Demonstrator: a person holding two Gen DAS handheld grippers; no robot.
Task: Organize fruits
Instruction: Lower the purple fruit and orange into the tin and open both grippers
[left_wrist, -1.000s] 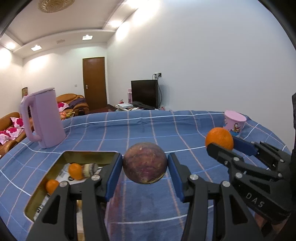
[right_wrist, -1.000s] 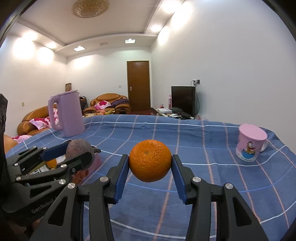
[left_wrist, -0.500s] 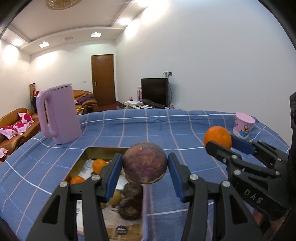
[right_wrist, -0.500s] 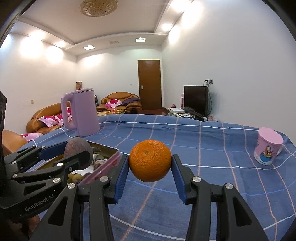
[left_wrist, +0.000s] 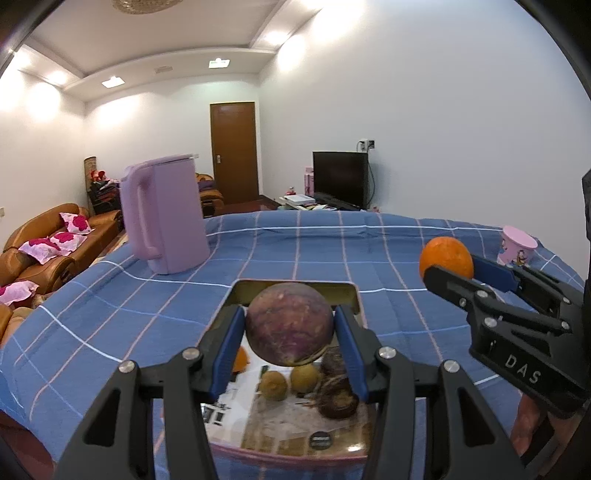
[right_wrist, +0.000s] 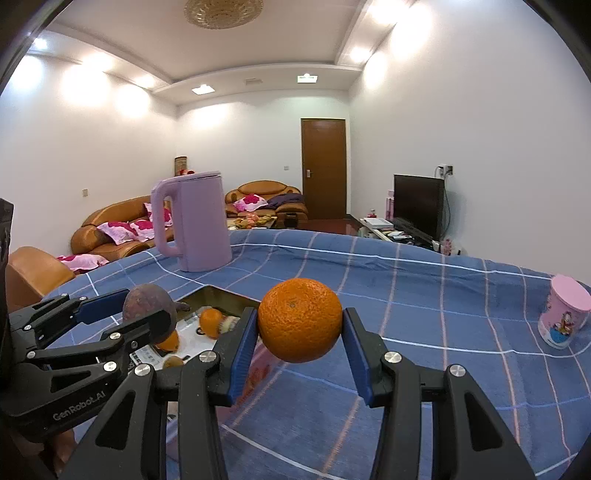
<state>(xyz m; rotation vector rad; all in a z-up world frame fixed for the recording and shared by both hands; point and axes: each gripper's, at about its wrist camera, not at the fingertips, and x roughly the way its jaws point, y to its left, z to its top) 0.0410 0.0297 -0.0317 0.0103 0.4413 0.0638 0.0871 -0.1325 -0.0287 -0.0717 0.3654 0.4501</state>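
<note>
Left hand-held gripper (left_wrist: 290, 334) is clamped on a purple passion fruit (left_wrist: 289, 324), blue pads on both sides at its widest point so it can't roll out, held clear above the open tin tray (left_wrist: 295, 285), so it looks lined up for a drop. Tray already holds small oranges (right_wrist: 210, 323), two greenish fruits (left_wrist: 272, 384) and dark passion fruits (left_wrist: 337, 397) on a printed liner, so that's the collection point. Right hand-held gripper (right_wrist: 300, 322) is clamped on an orange (right_wrist: 300, 319) the same way, just right of the tray over the blue checked tabletop (left_wrist: 369, 258), probably queued next. Further back a lilac kettle (left_wrist: 164, 218) and pink cup (right_wrist: 563, 312) stand well clear of the work area.
</note>
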